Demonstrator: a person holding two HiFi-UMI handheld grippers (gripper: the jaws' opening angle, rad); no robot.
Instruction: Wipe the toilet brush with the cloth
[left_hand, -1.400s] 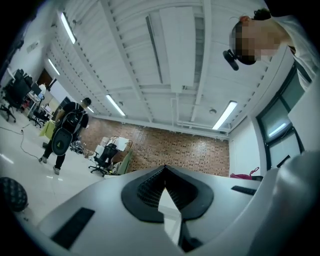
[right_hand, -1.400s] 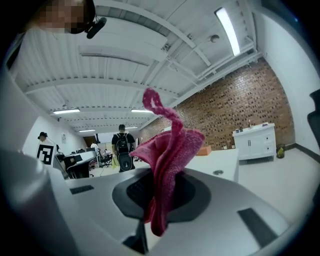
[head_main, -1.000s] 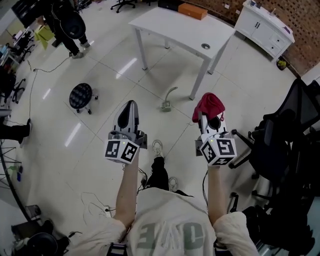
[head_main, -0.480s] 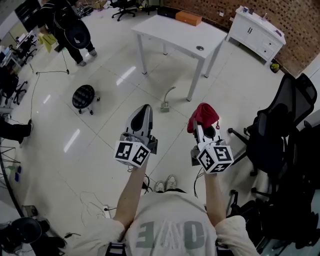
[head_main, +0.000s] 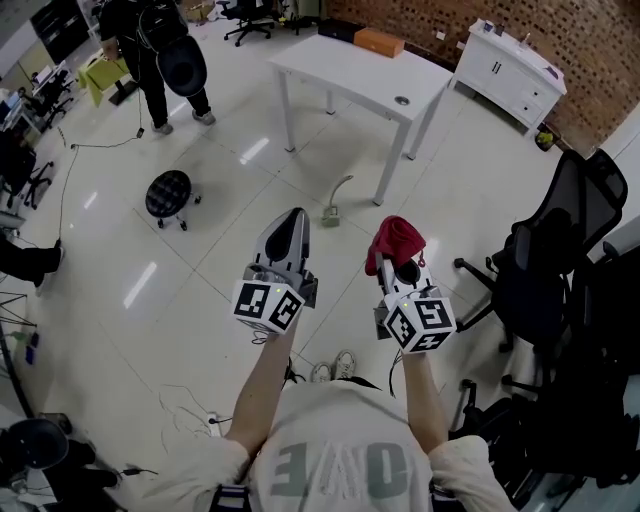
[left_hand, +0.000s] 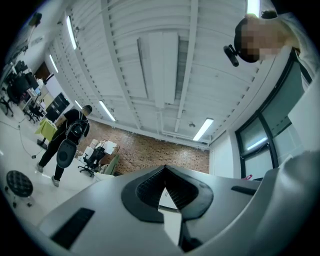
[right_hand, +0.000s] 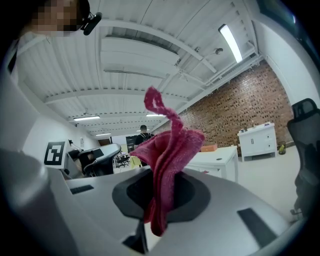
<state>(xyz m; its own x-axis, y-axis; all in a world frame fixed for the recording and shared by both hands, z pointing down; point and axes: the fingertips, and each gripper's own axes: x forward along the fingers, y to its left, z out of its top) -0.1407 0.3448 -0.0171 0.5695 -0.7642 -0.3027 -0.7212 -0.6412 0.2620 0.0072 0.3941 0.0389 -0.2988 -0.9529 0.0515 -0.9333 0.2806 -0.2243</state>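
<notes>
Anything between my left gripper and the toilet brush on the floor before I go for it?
No. In the head view, only bare floor tile shows between the left gripper and the toilet brush.

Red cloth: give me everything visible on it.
The cloth is dark pink-red, fuzzy fabric that looks like microfibre or terry, bunched and creased. The right gripper is shut on its middle and holds it in mid-air. A crumpled wad sticks out past the jaws with one twisted corner pointing up, and a short end hangs below the grip. Nothing else touches it.
</notes>
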